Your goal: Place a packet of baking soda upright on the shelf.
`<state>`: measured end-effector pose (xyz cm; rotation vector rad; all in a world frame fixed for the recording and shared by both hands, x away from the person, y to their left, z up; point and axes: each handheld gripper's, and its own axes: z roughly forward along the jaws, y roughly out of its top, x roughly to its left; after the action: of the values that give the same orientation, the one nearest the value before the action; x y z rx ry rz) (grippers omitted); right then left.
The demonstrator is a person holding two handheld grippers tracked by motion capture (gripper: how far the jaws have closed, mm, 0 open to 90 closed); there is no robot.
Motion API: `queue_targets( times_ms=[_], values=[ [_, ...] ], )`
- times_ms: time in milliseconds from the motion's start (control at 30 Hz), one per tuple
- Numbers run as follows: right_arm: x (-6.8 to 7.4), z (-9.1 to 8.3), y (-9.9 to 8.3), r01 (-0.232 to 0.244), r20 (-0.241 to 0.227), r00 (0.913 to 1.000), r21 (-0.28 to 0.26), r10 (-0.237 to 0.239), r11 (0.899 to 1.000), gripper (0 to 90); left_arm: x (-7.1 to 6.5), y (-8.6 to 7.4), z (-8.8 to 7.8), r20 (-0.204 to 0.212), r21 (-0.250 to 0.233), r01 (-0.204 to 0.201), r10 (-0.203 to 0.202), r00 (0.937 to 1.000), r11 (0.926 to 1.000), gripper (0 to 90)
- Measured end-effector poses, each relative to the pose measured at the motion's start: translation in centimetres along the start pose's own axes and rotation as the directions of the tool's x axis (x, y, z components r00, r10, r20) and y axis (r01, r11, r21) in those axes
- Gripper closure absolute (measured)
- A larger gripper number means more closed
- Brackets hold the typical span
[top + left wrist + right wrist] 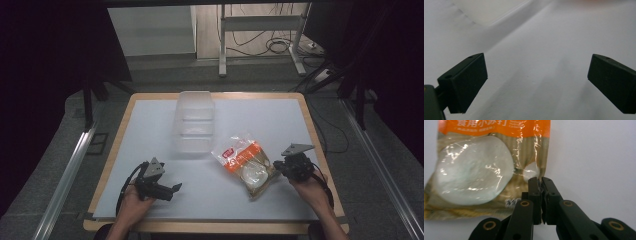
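1. The bag carries an orange band with white lettering across its top, plus a small red-and-white label.
2. Below the band, the bag's film is glossy tan-brown with fine pale stripes, and a large round white patch shows through it.
3. The container is clear and colourless, faintly milky.
4. The table has a plain pale grey-white top framed by a light wood-coloured edge.
5. The left gripper is black with a grey plate on top; its pads are matt black.
6. The right gripper is black too, with brass-coloured rivets along its arms.
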<state>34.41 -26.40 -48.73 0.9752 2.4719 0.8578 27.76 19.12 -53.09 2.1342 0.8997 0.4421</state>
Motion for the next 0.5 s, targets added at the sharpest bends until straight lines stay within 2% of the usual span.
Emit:
queue_targets(
  times_ms=[300,400,500],
  values=[
    [-0.7,3.0,0.9,0.03,0.009,0.9995,0.072,-0.031,0.997,88.4,0.0,0.0,0.0,-0.004,0.001,0.002,-0.002,1.0,1.0,2.7],
    [-0.9,3.3,0.8,0.009,-0.002,1.0,0.082,-0.009,0.997,88.7,0.0,0.0,0.1,-0.003,0.003,0.0,0.0,1.0,1.0,2.7],
    [-1.4,3.4,0.4,-0.039,-0.029,0.9987,0.09,0.041,0.995,88.7,-0.1,0.0,0.1,-0.001,0.006,-0.001,0.001,1.0,1.0,2.7]
  ],
)
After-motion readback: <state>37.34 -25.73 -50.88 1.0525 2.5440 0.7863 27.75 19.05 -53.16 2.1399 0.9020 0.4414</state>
